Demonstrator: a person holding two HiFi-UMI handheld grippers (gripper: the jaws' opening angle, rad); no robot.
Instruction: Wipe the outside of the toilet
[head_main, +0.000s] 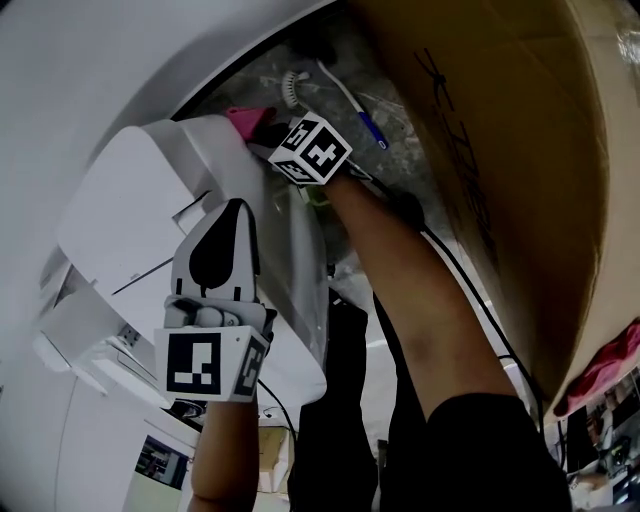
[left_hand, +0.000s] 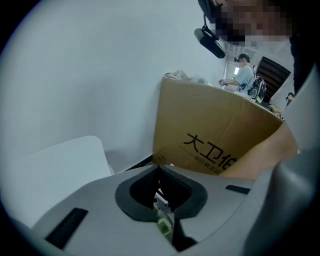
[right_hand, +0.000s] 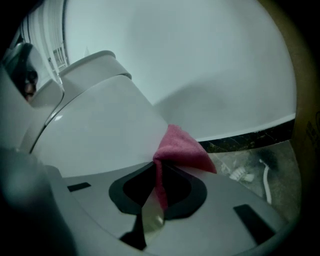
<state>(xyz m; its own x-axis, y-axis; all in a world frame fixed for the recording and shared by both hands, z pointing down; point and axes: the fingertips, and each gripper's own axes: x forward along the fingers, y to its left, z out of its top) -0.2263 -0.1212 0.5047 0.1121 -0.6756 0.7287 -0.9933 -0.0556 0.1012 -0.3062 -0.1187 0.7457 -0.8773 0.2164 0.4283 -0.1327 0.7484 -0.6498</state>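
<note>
Closest to us is the left gripper (head_main: 237, 212), its marker cube low in the head view and its jaws pointing away over the white toilet (head_main: 130, 205). We cannot tell whether it touches the porcelain. Its own view shows the jaws brought together with nothing between them, facing a cardboard box (left_hand: 210, 132) that stands against the pale wall (left_hand: 75, 70). Farther off, the right gripper (head_main: 262, 132) reaches down beside the toilet's far side. Its jaws are clamped on a pink cloth (right_hand: 181, 149), which fans out past the tips and lies against the toilet's curved white outer surface (right_hand: 95, 127). In the head view the cloth (head_main: 245, 120) shows at the toilet's edge, near the dark speckled floor (head_main: 400, 125). A toilet brush (head_main: 292, 88) lies on that floor, between the toilet and the box.
</note>
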